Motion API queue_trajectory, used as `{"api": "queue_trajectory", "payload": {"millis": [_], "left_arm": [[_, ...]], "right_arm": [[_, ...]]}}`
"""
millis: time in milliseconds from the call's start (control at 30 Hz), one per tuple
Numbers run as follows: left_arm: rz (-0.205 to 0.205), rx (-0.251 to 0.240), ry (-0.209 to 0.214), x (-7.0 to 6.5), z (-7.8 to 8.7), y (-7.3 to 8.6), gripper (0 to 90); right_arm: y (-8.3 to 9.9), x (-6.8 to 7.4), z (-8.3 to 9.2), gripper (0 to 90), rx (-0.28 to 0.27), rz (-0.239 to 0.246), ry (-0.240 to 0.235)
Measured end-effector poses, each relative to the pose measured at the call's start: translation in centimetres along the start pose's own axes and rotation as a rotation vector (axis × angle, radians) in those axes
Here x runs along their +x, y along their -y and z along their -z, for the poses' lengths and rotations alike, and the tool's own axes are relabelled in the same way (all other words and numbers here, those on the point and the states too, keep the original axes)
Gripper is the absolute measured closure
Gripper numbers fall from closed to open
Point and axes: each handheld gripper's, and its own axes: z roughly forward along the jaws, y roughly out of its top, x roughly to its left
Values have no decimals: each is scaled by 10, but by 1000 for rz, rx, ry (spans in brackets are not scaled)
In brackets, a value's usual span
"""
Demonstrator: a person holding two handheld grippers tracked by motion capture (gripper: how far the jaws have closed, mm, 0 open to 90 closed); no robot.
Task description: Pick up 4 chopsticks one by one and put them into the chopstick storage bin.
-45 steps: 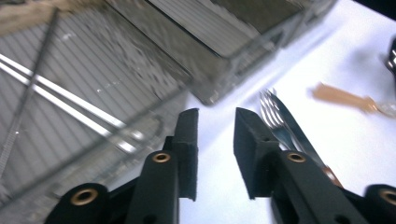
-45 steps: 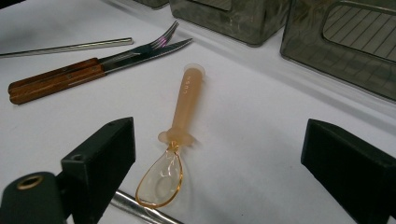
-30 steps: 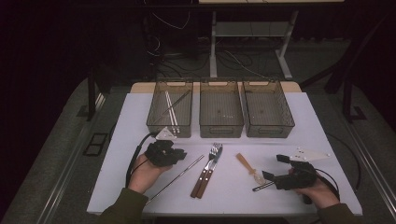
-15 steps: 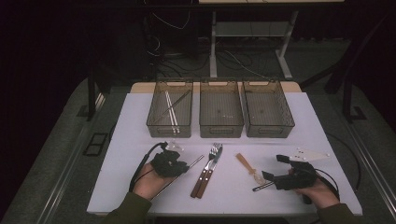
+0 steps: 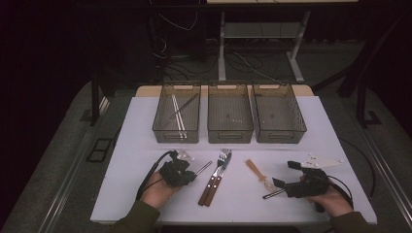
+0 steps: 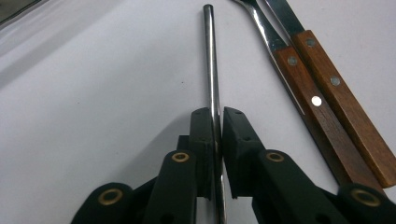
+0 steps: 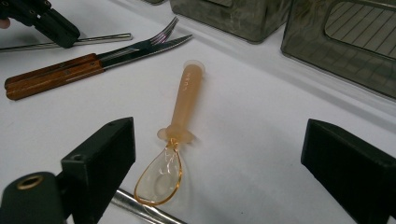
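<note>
My left gripper (image 5: 192,175) (image 6: 215,112) lies low over the white table, and its jaws have just been closing on a thin metal chopstick (image 6: 211,56) (image 5: 205,168), which both pads now press. Just right of it lie a wood-handled fork (image 6: 280,51) and knife (image 6: 336,93), side by side (image 5: 216,177). My right gripper (image 5: 284,174) (image 7: 222,137) stands wide open around an amber plastic spoon (image 7: 180,126) (image 5: 256,172) that lies flat on the table, untouched. A second metal chopstick (image 7: 140,207) (image 5: 272,194) lies under the right gripper.
Three translucent bins stand in a row at the back of the table: the left bin (image 5: 160,127) holds metal chopsticks, then the middle bin (image 5: 230,136) and the right bin (image 5: 279,136). The table's front edge (image 5: 233,221) is close behind both hands.
The left hand has come down and toward the near edge onto the metal chopstick, and its jaws have shut on it. The right hand has not moved.
</note>
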Motion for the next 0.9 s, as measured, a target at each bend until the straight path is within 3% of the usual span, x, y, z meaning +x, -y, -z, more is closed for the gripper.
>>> {"api": "queue_trajectory", "payload": {"millis": [333,533,667,900], "left_arm": [[-38,7,-27,-3,0,-1,849],[-19,-11,15,0,3,-2,850],[-20,-50,17,-1,8,-3,850],[-2,-177,25,2,27,-5,850]], "right_arm": [[0,0,0,102,0,2,0],[0,0,0,102,-3,3,0],[-1,0,0,103,-4,2,1],[-1,0,1,102,-5,1,1]]}}
